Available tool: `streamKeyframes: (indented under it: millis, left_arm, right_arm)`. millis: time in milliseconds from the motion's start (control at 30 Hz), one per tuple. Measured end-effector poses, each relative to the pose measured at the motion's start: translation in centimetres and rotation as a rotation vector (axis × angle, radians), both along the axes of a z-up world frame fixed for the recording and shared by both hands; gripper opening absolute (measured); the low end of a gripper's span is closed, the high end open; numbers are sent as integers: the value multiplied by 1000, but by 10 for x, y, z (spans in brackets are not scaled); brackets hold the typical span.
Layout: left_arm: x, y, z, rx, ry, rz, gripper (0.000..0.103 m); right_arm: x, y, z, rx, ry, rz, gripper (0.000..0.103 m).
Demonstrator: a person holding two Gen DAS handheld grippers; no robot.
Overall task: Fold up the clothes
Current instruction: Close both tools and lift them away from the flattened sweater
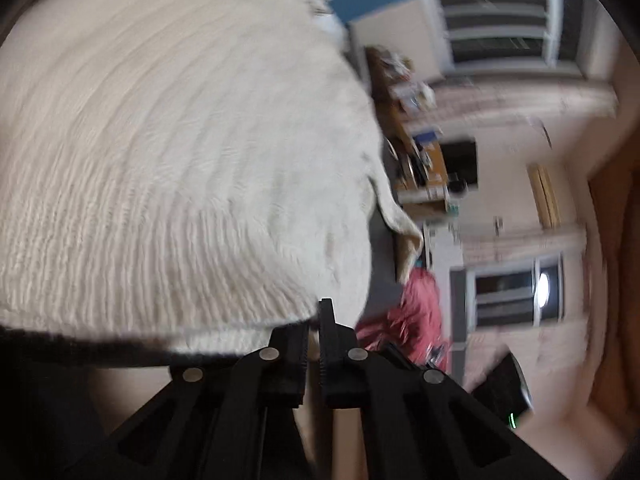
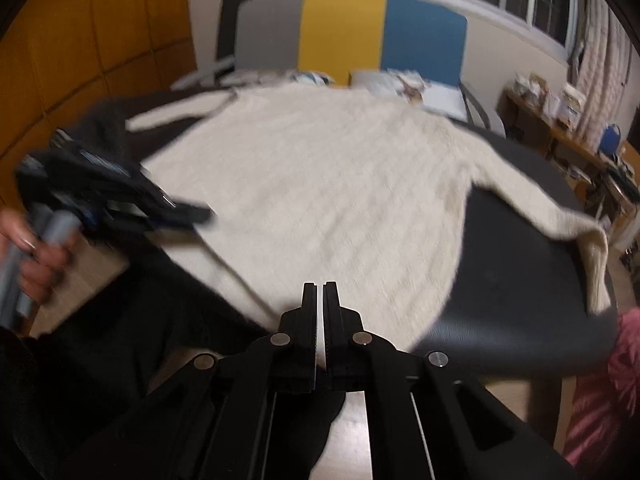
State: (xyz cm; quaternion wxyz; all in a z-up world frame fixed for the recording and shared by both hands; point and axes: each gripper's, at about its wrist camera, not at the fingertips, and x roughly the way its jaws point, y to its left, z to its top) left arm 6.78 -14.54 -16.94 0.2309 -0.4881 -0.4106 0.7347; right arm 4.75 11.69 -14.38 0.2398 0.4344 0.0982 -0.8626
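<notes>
A cream cable-knit sweater lies spread on a dark table, one sleeve drooping over the right edge. My right gripper is at the near hem, jaws shut with a sliver of white cloth between them. My left gripper, held by a hand, reaches onto the sweater's left side. In the tilted, blurred left wrist view the sweater fills the left half, and the left gripper is pinched on its edge.
A pink garment hangs off the table's right front corner. Yellow and blue chair backs stand behind the table, with papers at its far edge. A cluttered wooden shelf lines the right wall.
</notes>
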Motion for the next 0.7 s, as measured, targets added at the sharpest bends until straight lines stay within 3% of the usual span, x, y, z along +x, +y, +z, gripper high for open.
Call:
streamKeyframes:
  millis: [67, 167, 300, 367, 433, 567, 700]
  left_arm:
    - [5, 6, 4, -75, 26, -65, 0]
    - [4, 8, -4, -112, 5, -114, 0]
    - [2, 8, -5, -142, 19, -160, 0]
    - [4, 7, -3, -157, 31, -201, 0]
    - [14, -12, 7, -120, 69, -246, 1]
    - [6, -48, 34, -176, 169, -144, 9]
    - [-35, -75, 38, -383, 177, 14, 13]
  right_arm:
    - [0, 5, -5, 1, -20, -14, 4]
    - [-9, 8, -7, -6, -27, -44, 4]
    - [-35, -4, -4, -11, -13, -53, 4]
    - [-54, -9, -14, 9, -62, -70, 4]
    - [-60, -8, -25, 57, -102, -67, 4]
    - [-65, 0, -37, 130, -152, -70, 4]
    - [-66, 5, -39, 189, -173, -50, 4]
